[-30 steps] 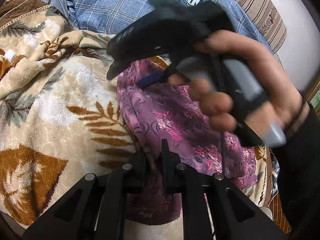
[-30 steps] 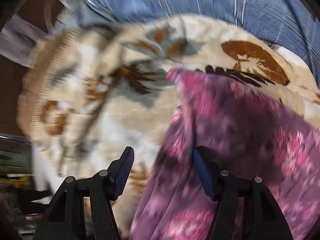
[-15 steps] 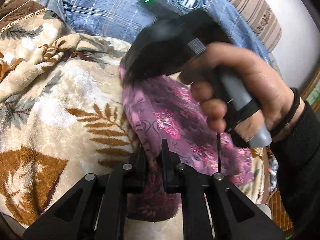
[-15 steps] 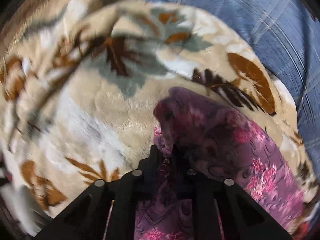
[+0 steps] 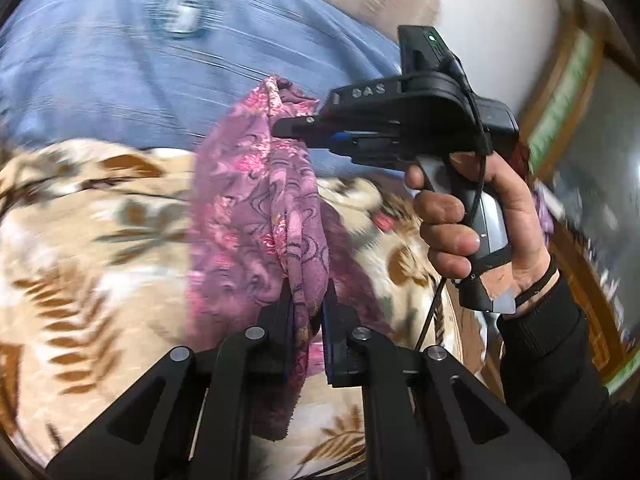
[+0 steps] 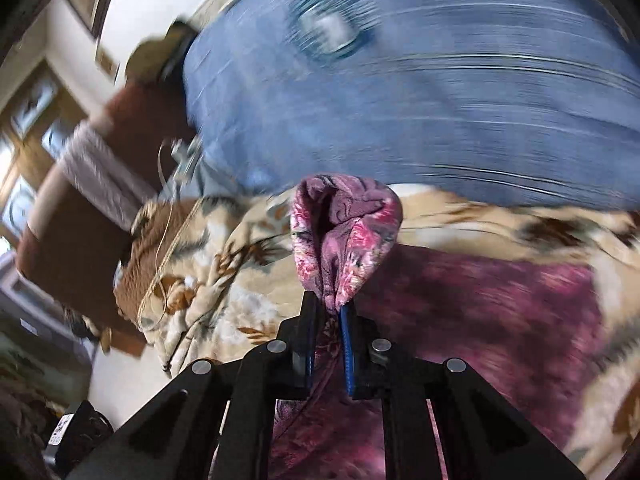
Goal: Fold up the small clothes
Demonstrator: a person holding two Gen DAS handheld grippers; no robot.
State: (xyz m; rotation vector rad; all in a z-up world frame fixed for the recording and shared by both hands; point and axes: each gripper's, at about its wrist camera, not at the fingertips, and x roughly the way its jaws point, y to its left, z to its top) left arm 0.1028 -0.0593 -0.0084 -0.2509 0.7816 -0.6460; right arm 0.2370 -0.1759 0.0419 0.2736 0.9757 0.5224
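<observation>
Purple-pink floral cloth hangs lifted between two black grippers, above the bed.

From the left wrist view, the left gripper [image 5: 307, 312] has its two fingers pressed together on a bunch of the thin purple-pink floral garment [image 5: 256, 208], which rises above the beige fleece blanket with brown leaves [image 5: 80, 264]. Further up, the right gripper [image 5: 282, 128] bites the top edge of the same garment, and the person's right hand [image 5: 476, 216] holds its grey handle. Behind lies a blue checked pillow [image 5: 120, 64], blurred. From the right wrist view, the right gripper's blue-padded fingers [image 6: 349, 356] are clamped on a folded-over hump of the garment, while the rest spreads down to the right over the blanket.
</observation>
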